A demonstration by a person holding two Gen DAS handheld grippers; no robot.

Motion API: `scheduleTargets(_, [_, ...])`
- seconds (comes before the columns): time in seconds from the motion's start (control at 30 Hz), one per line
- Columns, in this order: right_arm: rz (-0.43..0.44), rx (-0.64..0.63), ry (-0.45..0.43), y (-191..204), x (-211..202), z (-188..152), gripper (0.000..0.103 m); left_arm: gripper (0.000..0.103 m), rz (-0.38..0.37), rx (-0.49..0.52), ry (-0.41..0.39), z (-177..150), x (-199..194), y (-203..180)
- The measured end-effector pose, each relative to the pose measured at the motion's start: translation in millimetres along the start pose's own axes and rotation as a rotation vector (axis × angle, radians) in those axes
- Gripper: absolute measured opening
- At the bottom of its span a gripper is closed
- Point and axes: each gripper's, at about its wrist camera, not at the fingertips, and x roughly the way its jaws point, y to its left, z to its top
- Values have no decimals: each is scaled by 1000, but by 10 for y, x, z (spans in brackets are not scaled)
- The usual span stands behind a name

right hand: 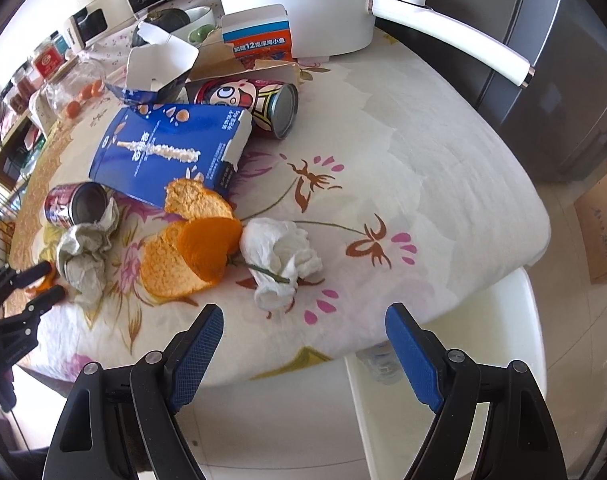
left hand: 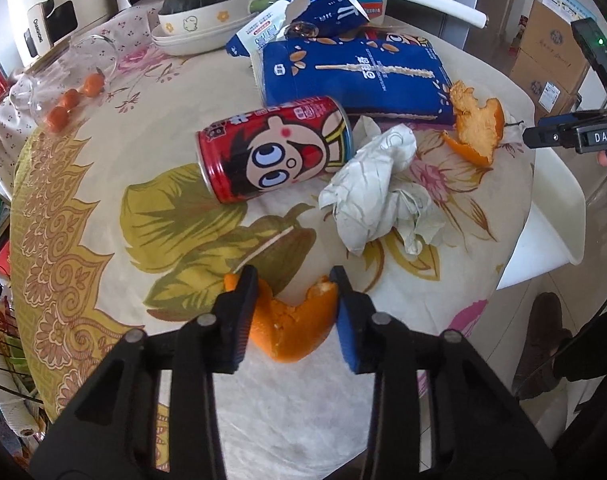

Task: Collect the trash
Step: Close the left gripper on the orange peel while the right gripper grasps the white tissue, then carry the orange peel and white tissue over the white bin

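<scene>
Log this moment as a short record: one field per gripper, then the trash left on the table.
left gripper: shut on orange peel near the table edge
right gripper: open, empty, over the table edge, short of the white tissue
loose peel: larger peel pieces beside the white tissue
cans: red can on its side
boxes: blue box flat on the tablecloth
</scene>
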Motion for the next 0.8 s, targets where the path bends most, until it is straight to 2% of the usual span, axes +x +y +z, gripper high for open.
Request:
scheduleTargets(0.03, [5,4,-7,10,22,19,84,13,-20,-18,0,8,-3,29])
scheduleTargets(0.07, [6,4,-10,23,38,31,84,6,-23,-38,13,9,11,54])
scheduleTargets(0.17, [4,-3,-19,62,94,62,80,6,-16,-59,28,-32,62,95])
scheduleTargets(0.27, [10,-8,-16,100,163,83,66,6,-25,-87,22,-27,31,122])
scheduleTargets(0.37, [29,2,1,122,247,99,43,6,-38,-123,6,-15,-32,182])
scheduleTargets(0.4, [34,6,8,127,274,103,27,6,-41,-137,-2,-14,-58,201])
scheduleTargets(0.43, [35,9,10,129,286,104,19,6,-45,-150,-10,-12,-88,226])
scheduleTargets(0.47, [46,15,4,129,288,113,15,6,-50,-163,-19,-21,-118,249])
scheduleTargets(0.8, [83,-7,-96,188,-76,187,12,6,-99,-281,-85,-52,-386,426])
